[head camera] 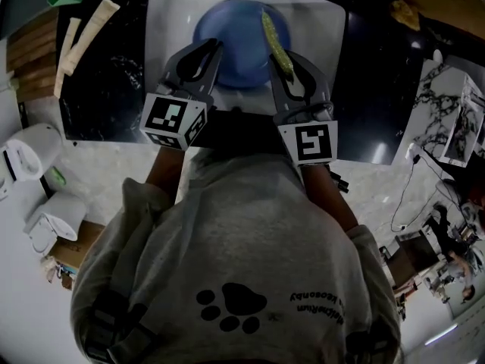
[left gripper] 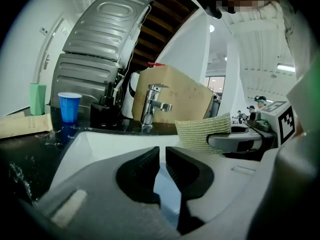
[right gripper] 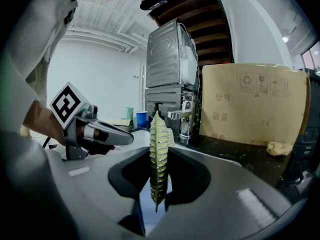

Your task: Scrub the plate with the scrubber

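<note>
Two grippers hover over the white sink point(head camera: 168, 10), where the blue plate point(head camera: 231, 40) lies in the basin. The right gripper point(right gripper: 159, 176) is clamped on the yellow-green scrubber point(right gripper: 159, 149), which stands on edge between its jaws and reaches out over the plate. The left gripper point(left gripper: 162, 160) has its jaws a narrow gap apart with nothing between them, above the plate's near left side.
</note>
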The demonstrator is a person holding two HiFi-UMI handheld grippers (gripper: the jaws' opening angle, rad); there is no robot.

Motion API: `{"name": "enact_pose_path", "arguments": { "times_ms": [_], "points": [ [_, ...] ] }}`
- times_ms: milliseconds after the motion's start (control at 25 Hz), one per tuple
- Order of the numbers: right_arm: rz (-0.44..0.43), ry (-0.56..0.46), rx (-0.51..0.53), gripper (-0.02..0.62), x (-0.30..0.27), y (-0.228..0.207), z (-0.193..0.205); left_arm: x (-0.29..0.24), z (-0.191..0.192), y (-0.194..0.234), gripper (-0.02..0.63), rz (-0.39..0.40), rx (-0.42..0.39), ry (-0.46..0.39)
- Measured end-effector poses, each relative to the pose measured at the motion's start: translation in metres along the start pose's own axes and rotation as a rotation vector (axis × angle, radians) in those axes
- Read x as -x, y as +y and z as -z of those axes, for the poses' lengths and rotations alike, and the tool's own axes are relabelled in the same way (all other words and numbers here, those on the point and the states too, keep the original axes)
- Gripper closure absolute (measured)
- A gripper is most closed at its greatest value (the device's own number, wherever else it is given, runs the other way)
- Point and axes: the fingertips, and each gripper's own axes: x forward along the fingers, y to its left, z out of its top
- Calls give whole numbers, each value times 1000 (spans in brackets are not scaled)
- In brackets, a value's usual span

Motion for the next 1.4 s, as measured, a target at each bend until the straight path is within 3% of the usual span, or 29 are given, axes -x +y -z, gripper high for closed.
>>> {"name": "enact_pose_path", "arguments": {
  "times_ms": [480, 760, 920, 1240, 1400],
  "points": [
    [-44, 68, -32, 520, -17, -8, 35, -27, 56, 47, 491, -159, 91, 284],
    [-34, 87, -55, 521, -25, -20, 43, -35, 93, 72, 391, -239, 169, 449],
    [-19, 92, -73, 520, -31, -27, 45, -38, 113, 79, 390, -260, 213, 527],
    [-4, 97, -89, 520, -36, -34, 47, -39, 136, 97, 373, -329, 305, 566],
    [3, 99, -91, 520, -38, -37, 46, -40, 142, 102, 374, -352, 297, 602]
  ]
}}
